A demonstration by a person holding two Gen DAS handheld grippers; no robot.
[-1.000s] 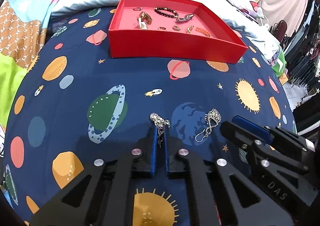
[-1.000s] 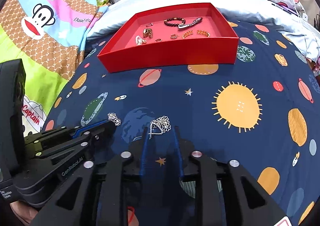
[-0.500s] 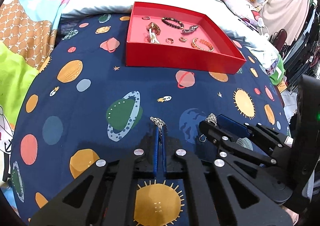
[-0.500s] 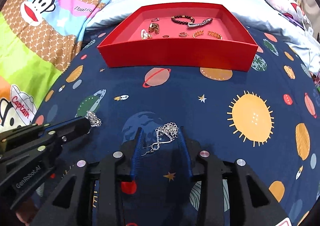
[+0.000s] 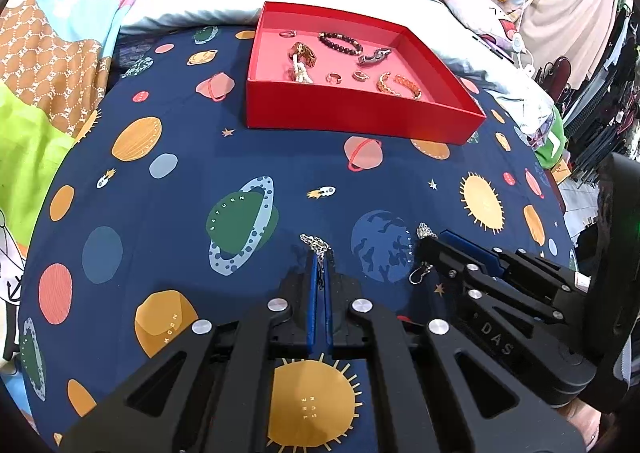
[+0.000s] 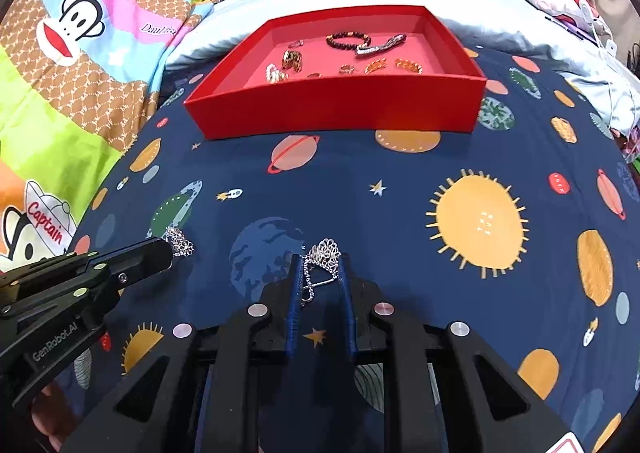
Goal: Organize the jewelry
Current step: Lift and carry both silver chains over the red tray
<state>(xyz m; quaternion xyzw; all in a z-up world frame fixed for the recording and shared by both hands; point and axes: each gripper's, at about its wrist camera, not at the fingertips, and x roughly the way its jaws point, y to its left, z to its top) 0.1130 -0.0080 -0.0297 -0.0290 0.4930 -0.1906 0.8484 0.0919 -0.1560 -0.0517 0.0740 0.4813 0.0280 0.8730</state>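
Observation:
A red box (image 5: 360,121) (image 6: 340,109) lies far ahead on the planet-print blanket, holding a dark bead bracelet (image 5: 340,43), rings and other pieces. My left gripper (image 5: 320,265) is shut on a silver earring (image 5: 316,243), also seen at its tip in the right wrist view (image 6: 180,245). My right gripper (image 6: 320,269) has closed onto a second silver earring (image 6: 324,253), held between its pads; its hook (image 5: 418,275) hangs below the fingers in the left wrist view.
The navy planet blanket (image 5: 200,173) covers the bed. A white pillow (image 5: 208,1) lies behind the box. A colourful monkey-print quilt (image 6: 80,53) lies at the left. Clothes hang at the far right (image 5: 600,93).
Both grippers have pulled back and up from the blanket. The right gripper's fingers have closed in on the second earring. The left gripper stays shut on its earring.

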